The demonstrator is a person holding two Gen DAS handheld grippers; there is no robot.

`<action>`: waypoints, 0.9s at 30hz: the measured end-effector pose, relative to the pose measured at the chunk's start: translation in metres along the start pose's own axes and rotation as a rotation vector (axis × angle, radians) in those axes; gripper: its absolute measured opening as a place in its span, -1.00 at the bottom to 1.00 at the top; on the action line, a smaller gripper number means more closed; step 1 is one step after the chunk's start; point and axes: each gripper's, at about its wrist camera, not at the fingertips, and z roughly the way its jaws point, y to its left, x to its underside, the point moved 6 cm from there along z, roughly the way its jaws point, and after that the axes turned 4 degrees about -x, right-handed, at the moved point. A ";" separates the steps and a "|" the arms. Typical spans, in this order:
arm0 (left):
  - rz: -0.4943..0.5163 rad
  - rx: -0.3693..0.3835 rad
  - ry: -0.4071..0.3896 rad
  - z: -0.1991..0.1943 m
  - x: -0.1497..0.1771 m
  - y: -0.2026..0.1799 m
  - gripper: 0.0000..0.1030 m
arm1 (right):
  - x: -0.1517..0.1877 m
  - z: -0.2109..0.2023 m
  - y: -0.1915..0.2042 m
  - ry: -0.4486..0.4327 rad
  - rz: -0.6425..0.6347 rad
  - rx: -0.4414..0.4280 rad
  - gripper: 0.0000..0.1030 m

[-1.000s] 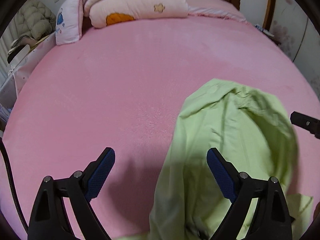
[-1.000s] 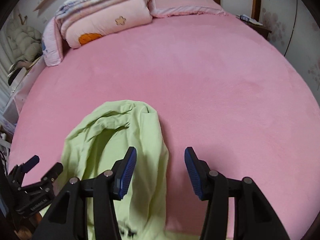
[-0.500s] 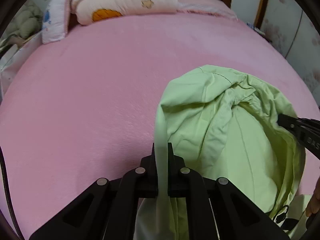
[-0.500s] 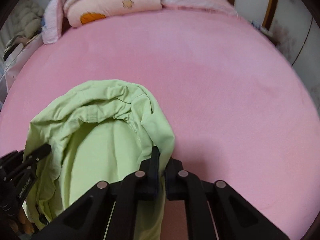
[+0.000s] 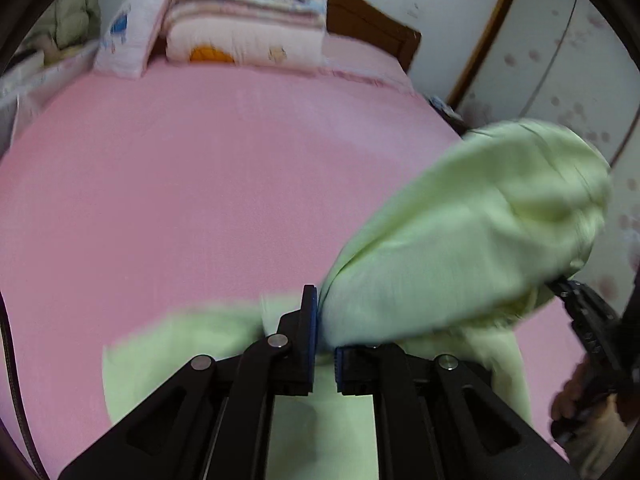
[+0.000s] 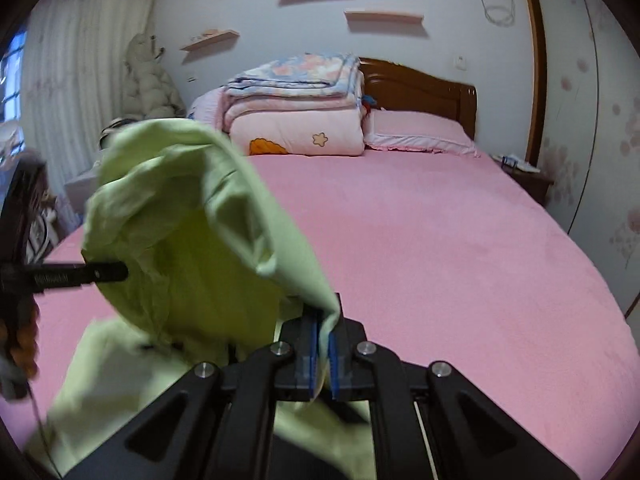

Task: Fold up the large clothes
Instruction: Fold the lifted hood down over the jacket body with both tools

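A light green garment (image 5: 460, 240) hangs lifted above the pink bed (image 5: 200, 200), held between both grippers. My left gripper (image 5: 325, 340) is shut on one edge of it; the cloth bulges to the right and drapes down below the fingers. My right gripper (image 6: 322, 356) is shut on the other edge of the green garment (image 6: 192, 240), which billows up to the left. The right gripper shows at the right edge of the left wrist view (image 5: 588, 320); the left gripper shows at the left edge of the right wrist view (image 6: 64, 276). The lower part of the garment is blurred.
Folded pink quilts and blankets (image 6: 296, 120) and a pillow (image 6: 416, 136) lie at the head of the bed by the wooden headboard (image 6: 424, 88). A nightstand (image 6: 524, 180) stands at the right, a wardrobe wall beyond it. Clutter and a plush toy (image 6: 148, 76) are at the left.
Both grippers shut on the garment's edges, then lifted it off the bed and tilted up. The cloth now hangs and billows between them.
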 end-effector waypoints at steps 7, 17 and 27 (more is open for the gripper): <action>0.018 -0.047 0.303 -0.006 0.133 0.017 -0.62 | 0.123 -0.039 0.016 0.296 -0.019 0.051 -0.63; -0.157 -0.054 0.274 -0.046 0.174 0.042 -0.35 | 0.131 -0.093 0.021 0.335 0.149 0.000 -0.63; -0.170 0.024 0.096 -0.056 0.107 -0.033 -0.13 | 0.045 -0.041 0.071 0.204 0.200 -0.093 -0.63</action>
